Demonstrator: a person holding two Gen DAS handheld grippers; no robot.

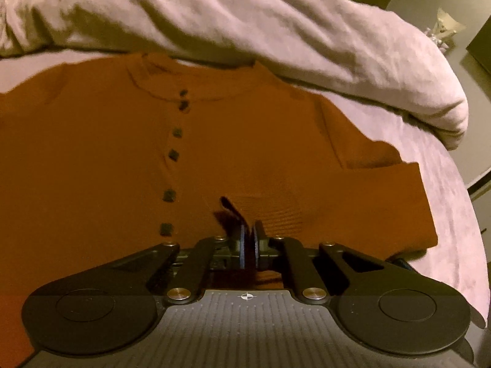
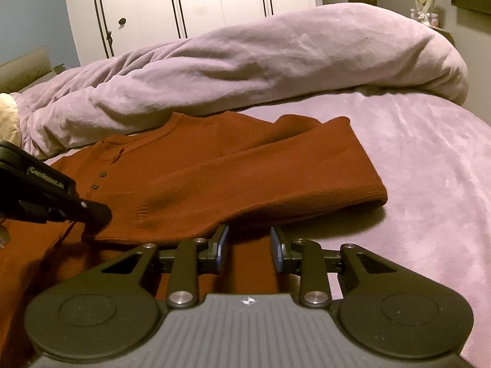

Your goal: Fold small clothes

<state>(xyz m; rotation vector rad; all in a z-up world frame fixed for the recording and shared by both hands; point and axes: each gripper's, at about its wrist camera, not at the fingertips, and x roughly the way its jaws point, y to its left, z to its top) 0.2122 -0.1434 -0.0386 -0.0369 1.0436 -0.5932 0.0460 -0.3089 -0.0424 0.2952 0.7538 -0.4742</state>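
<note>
Rust-orange cardigan (image 1: 245,159) with dark buttons (image 1: 173,154); pale lilac duvet (image 2: 245,70) and bedsheet (image 2: 429,159).

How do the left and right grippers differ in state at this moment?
The left gripper has its jaws shut, pinching the rust-orange buttoned knit top at the folded-in sleeve's ribbed cuff. The right gripper has its jaws apart, holding nothing, low over the top's hem. Both are black with blue pads.

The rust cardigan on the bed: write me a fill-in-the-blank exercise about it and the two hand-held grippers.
1. The rust cardigan lies on a ____ bedsheet.
2. The sleeve is folded across the cardigan's ____.
3. The left hand-held gripper has its jaws ____ over the sleeve's ribbed cuff.
4. The right hand-held gripper has its jaws ____.

Missing words: lilac; front; shut; open
</note>
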